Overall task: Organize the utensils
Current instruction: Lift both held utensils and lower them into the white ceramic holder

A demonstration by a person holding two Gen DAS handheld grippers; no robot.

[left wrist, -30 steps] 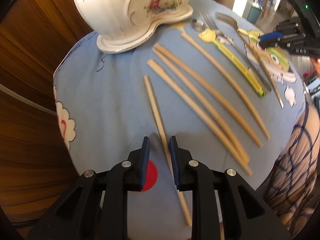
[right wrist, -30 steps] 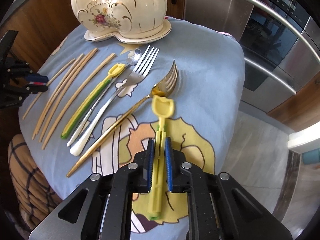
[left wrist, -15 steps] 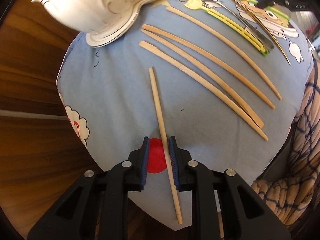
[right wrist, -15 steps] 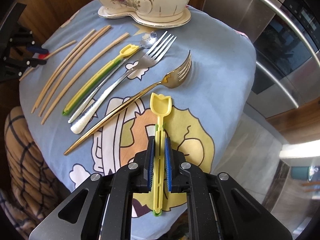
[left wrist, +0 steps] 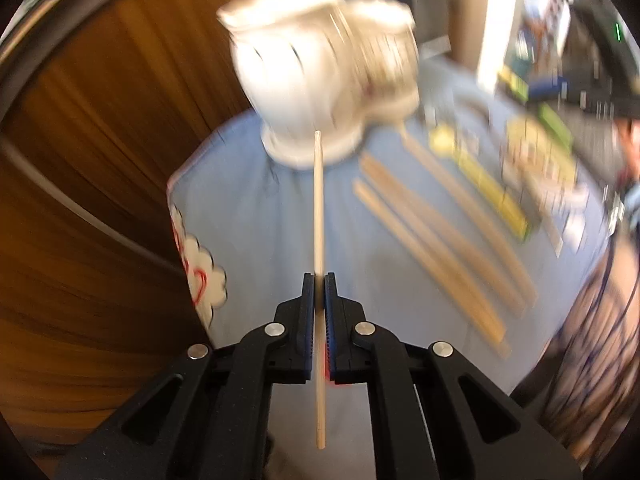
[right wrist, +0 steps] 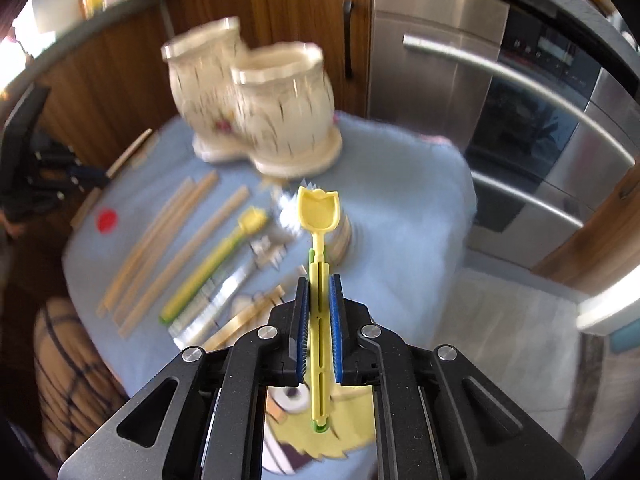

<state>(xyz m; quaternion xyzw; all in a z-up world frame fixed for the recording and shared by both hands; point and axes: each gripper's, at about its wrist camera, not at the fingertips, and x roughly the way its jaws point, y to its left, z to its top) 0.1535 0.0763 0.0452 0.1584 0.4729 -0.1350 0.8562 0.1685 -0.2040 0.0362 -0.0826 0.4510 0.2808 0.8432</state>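
Note:
My left gripper (left wrist: pixel 319 280) is shut on a thin wooden chopstick (left wrist: pixel 318 200), held off the blue cloth (left wrist: pixel 248 216) and pointing toward the white ceramic holder (left wrist: pixel 320 80). My right gripper (right wrist: pixel 319 284) is shut on a yellow tulip-headed utensil (right wrist: pixel 318 216), also raised above the cloth. The cream two-pot holder (right wrist: pixel 260 112) stands at the far side of the table. Three more wooden chopsticks (left wrist: pixel 432 240) lie on the cloth. A second yellow-green utensil (right wrist: pixel 216 264), a silver fork (right wrist: pixel 224 292) and a gold fork (right wrist: pixel 244 316) lie left of my right gripper. The left gripper (right wrist: pixel 86 176) shows at the far left with its chopstick.
Wooden cabinet fronts (left wrist: pixel 80 160) rise left of the table. A steel oven (right wrist: pixel 540 120) stands to the right behind it. A checked cloth (right wrist: pixel 68 364) hangs at the table's near left edge. The cloth bears a red dot (right wrist: pixel 107 220) and cartoon prints.
The left gripper closed on the chopstick and lifted it off the cloth. The right gripper rose with the yellow utensil. Both views tilted up toward the holder.

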